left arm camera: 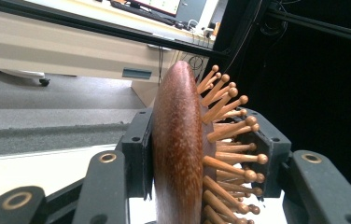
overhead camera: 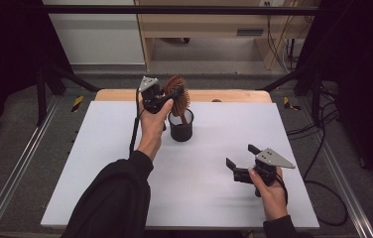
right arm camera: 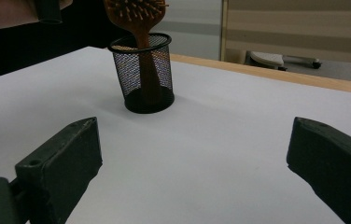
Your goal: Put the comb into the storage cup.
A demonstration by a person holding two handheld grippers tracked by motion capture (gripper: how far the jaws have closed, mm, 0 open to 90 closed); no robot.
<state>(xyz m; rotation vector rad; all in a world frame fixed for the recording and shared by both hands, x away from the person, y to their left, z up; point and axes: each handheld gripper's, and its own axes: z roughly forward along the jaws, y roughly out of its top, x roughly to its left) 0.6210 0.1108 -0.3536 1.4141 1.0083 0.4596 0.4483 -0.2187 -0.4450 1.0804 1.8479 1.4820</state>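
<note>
Near the far edge of the white tabletop [overhead camera: 125,163], the left gripper [overhead camera: 173,95] pinches the head of a brown wooden paddle hairbrush [overhead camera: 177,96], whose handle stands inside a black wire-mesh cup [overhead camera: 181,126]. Toward the near right corner, the right gripper [overhead camera: 239,157] hovers with jaws spread, holding nothing.

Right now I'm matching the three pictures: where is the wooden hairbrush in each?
High view: hairbrush upper centre, handle in the mesh cup.
Left gripper view: hairbrush central, clamped by the left tongs.
Right gripper view: hairbrush top left.
Shared landmark: the hairbrush's bristles.
</note>
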